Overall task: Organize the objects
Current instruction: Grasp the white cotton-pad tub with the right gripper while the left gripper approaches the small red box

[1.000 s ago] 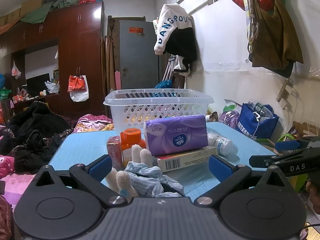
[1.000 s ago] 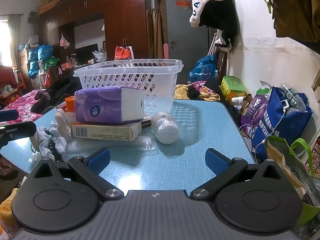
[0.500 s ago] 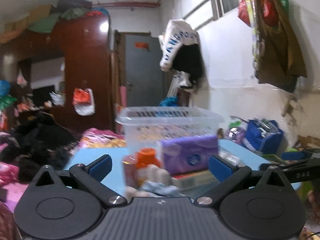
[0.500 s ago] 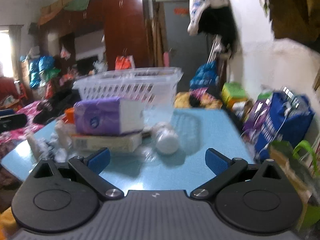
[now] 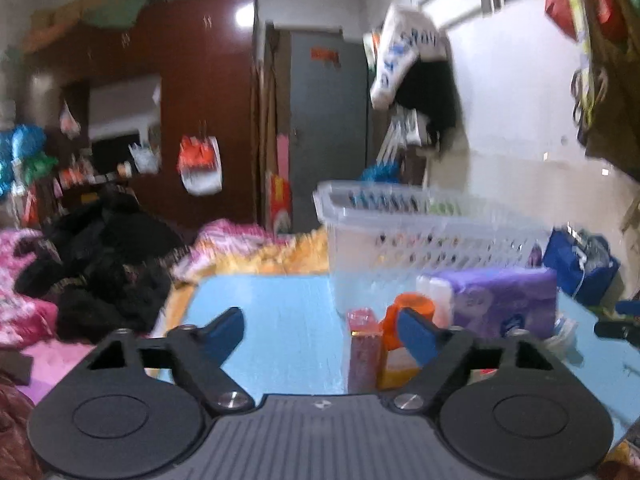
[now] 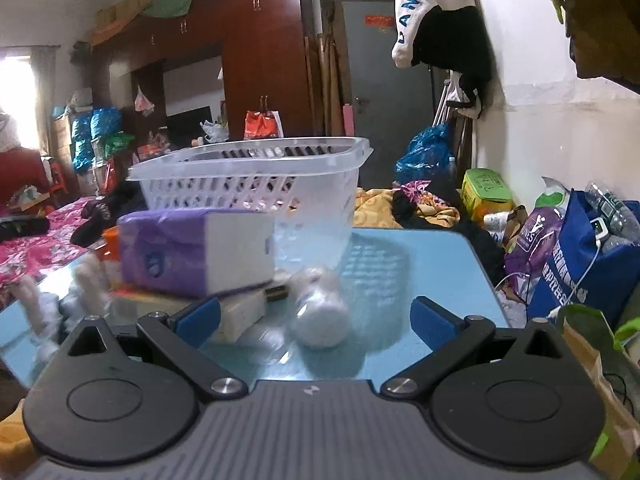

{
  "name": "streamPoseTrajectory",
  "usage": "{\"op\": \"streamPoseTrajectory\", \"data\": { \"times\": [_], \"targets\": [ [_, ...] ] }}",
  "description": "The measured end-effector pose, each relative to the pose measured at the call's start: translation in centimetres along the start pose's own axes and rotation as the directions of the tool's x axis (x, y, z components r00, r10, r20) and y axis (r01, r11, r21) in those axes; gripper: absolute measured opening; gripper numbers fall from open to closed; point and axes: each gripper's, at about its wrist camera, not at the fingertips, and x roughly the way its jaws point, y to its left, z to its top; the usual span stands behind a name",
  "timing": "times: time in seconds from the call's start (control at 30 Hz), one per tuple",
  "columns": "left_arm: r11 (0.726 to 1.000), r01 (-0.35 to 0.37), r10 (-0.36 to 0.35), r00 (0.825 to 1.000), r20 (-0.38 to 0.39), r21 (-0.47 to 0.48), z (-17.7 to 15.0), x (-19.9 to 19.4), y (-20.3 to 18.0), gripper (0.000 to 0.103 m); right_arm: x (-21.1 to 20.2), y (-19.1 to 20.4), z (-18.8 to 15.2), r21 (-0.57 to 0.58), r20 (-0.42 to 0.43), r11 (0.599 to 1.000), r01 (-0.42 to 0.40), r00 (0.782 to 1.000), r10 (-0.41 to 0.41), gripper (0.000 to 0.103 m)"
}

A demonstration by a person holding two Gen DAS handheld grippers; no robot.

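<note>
The white bottle lies on its side mid-counter, beside the stacked purple tissue pack before the basket, framed by the released, empty right claw apparently lining up a grasp; left claw likewise released.

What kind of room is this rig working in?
Most likely a cluttered bedroom or living room in a home: a dark wooden wardrobe, clothes heaped on pink floral bedding, a jacket hung on the wall, and a small blue table.

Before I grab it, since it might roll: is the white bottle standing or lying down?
Lying down: the white bottle rests on its side on the blue table, cap end toward the camera.
</note>
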Motion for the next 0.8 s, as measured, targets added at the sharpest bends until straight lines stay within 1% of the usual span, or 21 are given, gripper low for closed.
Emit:
{"op": "streamPoseTrajectory", "data": {
  "times": [0.03,0.07,0.1,0.17,0.23,0.27,0.33,0.4,0.5,0.63,0.7,0.77,0.8],
  "targets": [
    [1.000,0.003,-0.003,1.000,-0.013,0.002,0.1,0.7,0.2,0.074,0.6,-0.3,0.2,0.012,-0.018,1.000,-0.009,1.000,0.009,0.096],
    [1.000,0.005,-0.005,1.000,-0.026,0.005,0.2,1.4,0.2,0.072,1.3,-0.7,0.3,0.029,-0.034,0.999,-0.022,0.999,0.023,0.090],
    [1.000,0.008,-0.008,0.999,-0.033,0.002,0.2,1.9,0.3,0.070,1.8,-1.0,0.4,0.042,-0.051,0.999,-0.033,0.998,0.036,0.087],
    [1.000,0.014,-0.014,0.999,-0.043,-0.010,0.0,2.6,0.7,0.069,2.9,-1.4,0.4,0.049,-0.088,0.998,-0.038,0.995,0.042,0.071],
    [0.999,0.034,-0.034,0.998,-0.055,-0.013,-0.1,2.9,1.0,0.069,3.7,-1.3,0.4,0.034,-0.112,0.999,-0.040,0.993,0.044,0.064],
    [0.999,0.041,-0.042,0.997,-0.065,-0.010,-0.3,3.0,0.8,0.069,4.0,-1.4,0.4,0.036,-0.121,0.998,-0.048,0.991,0.052,0.062],
    [0.999,0.050,-0.049,0.996,-0.078,0.002,-0.3,3.3,0.6,0.065,4.3,-1.4,0.3,0.044,-0.131,0.997,-0.070,0.989,0.075,0.061],
    [0.999,0.048,-0.047,0.996,-0.078,0.004,-0.3,3.6,0.5,0.063,4.6,-1.3,0.3,0.034,-0.139,0.997,-0.065,0.988,0.069,0.060],
    [0.999,0.040,-0.041,0.996,-0.075,-0.011,-0.3,3.7,0.7,0.055,5.0,-1.4,0.1,0.043,-0.153,0.997,-0.072,0.985,0.077,0.056],
    [0.998,0.069,-0.070,0.995,-0.068,-0.006,-0.4,3.6,0.7,0.054,5.5,-1.5,-0.1,0.040,-0.155,0.996,-0.082,0.984,0.087,0.056],
    [0.997,0.076,-0.077,0.996,-0.054,-0.018,-0.4,3.4,0.7,0.054,5.5,-1.4,-0.1,0.036,-0.150,0.996,-0.082,0.985,0.087,0.055],
    [0.994,0.103,-0.104,0.993,-0.046,-0.028,-0.3,3.3,0.6,0.054,5.3,-1.5,-0.2,0.039,-0.144,0.996,-0.082,0.986,0.087,0.055],
    [0.994,0.105,-0.106,0.993,-0.041,-0.025,-0.3,3.3,0.5,0.054,5.3,-1.6,-0.2,0.043,-0.143,0.996,-0.083,0.986,0.088,0.055]
  ]
}}
